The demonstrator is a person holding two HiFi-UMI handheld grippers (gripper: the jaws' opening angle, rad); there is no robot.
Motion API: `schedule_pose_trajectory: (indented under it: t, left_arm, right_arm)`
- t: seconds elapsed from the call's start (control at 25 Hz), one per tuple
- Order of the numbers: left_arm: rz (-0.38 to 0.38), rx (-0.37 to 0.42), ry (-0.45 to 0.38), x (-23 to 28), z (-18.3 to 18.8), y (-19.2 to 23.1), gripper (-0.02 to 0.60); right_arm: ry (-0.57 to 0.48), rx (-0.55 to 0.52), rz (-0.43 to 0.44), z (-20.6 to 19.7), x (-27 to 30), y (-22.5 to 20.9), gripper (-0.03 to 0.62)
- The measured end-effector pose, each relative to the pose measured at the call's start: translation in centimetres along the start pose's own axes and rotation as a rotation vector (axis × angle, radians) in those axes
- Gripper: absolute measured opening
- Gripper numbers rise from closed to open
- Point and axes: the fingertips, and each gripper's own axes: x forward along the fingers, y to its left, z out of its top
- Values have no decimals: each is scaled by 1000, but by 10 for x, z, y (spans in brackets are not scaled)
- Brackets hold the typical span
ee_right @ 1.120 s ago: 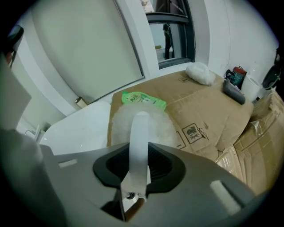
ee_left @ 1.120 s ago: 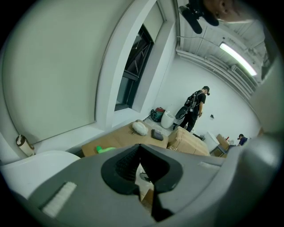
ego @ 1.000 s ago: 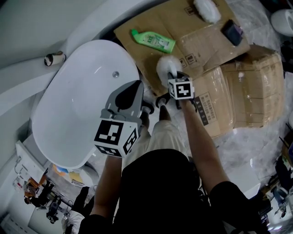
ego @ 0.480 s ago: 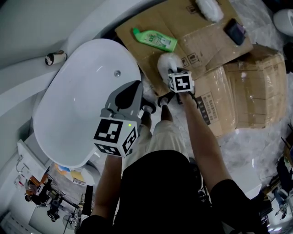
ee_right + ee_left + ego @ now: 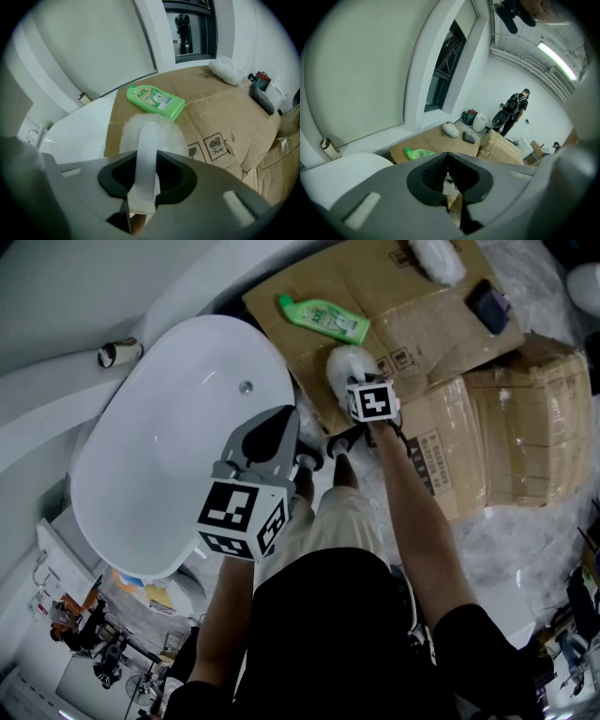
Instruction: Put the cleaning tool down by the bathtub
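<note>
The cleaning tool is a brush with a fluffy white head [image 5: 151, 130] and a pale handle [image 5: 144, 180]. My right gripper [image 5: 146, 155] is shut on that handle. The head hangs over the flat cardboard [image 5: 220, 122], just right of the white bathtub [image 5: 159, 456]. From the head view the brush head [image 5: 344, 366] shows beyond my right gripper [image 5: 356, 384], close to the tub's rim. My left gripper [image 5: 273, 420] hovers over the tub's near right edge. Its jaws meet at the tips [image 5: 448, 157], shut with nothing between them.
A green detergent bottle [image 5: 155, 101] lies on the cardboard past the brush. Farther off sit a white fluffy pad [image 5: 226, 69] and a dark holder [image 5: 260, 98]. Stacked cardboard boxes [image 5: 506, 437] stand to the right. A person [image 5: 514, 109] stands far back in the room.
My right gripper has edged the brush a little farther out toward the green bottle. My left gripper has barely moved.
</note>
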Motion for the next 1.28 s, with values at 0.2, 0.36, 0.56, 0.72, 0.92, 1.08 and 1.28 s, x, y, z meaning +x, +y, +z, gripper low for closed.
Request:
schedule_pose_trajectory:
  t: [0.2,0.36,0.56,0.72,0.92,1.08,1.28]
  left_arm:
    - [8,-5,0,-1,-2,0,0]
    - [16,-6,-1,-2,-3,0,0]
    - [21,-8,-9,-6,-3,-3,0]
    - [22,-6,-8,-6,-3,-4,0]
    - [24,-5,-10,-7,-2,-6,0]
    - [21,1,-8,-7,-1,-10,0]
    - [17,11,-8,-6,2,-13,0]
  right_arm:
    - [4,-13,1,2,2,1,94]
    - [7,-13,3,0,1,0,94]
    - [4,-22,-1,-2,-3,1,94]
    - [3,-17,7,-3,-5,1,94]
    - [-14,-12,13,-1,-11,3,94]
    - [-14,-5,15,-2,-16,2,94]
    - [-35,-5,17,1,-22,2,94]
